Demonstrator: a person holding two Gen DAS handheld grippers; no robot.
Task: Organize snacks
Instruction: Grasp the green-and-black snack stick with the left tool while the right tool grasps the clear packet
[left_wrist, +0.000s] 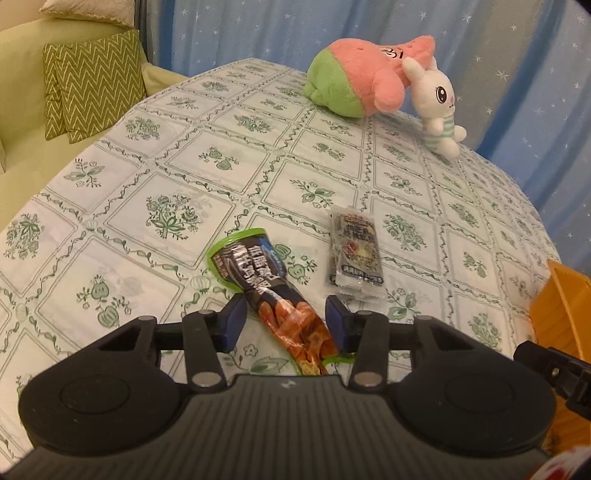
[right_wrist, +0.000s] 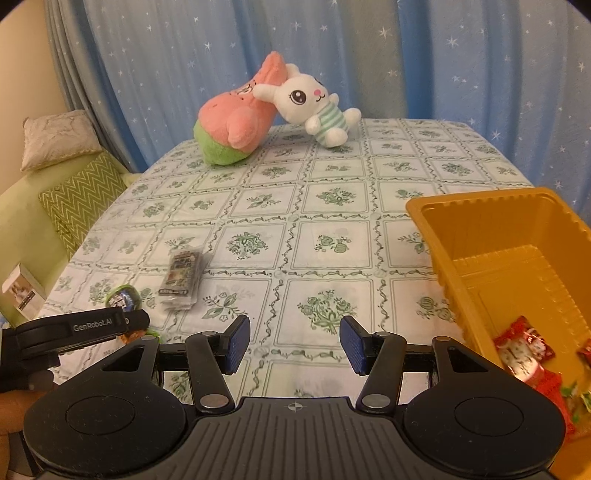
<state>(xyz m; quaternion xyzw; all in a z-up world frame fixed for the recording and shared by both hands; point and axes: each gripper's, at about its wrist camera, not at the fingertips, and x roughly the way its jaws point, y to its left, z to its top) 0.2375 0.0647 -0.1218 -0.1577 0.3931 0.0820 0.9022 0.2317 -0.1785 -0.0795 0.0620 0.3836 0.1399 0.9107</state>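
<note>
At the far left a pale green sofa with a zigzag cushion is seen, and behind everything a blue star-printed curtain is hung. The tabletop is covered by a white cloth printed with green floral squares. At its far edge a pink and green plush is laid, with a white rabbit plush leaned against it.

The left gripper is held low over the cloth with its jaws spread wide. Between them a long green-edged snack packet is laid flat, its printed end pointing away from the camera; neither pad is seen to touch it. Just to the right, beyond the right pad, a small dark snack packet is laid on the cloth, apart from the first.

The right gripper is held above bare cloth, its jaws also wide and nothing between them. At the right edge a yellow plastic bin is seen on the tabletop, and red wrapped snacks are gathered at its bottom.
</note>
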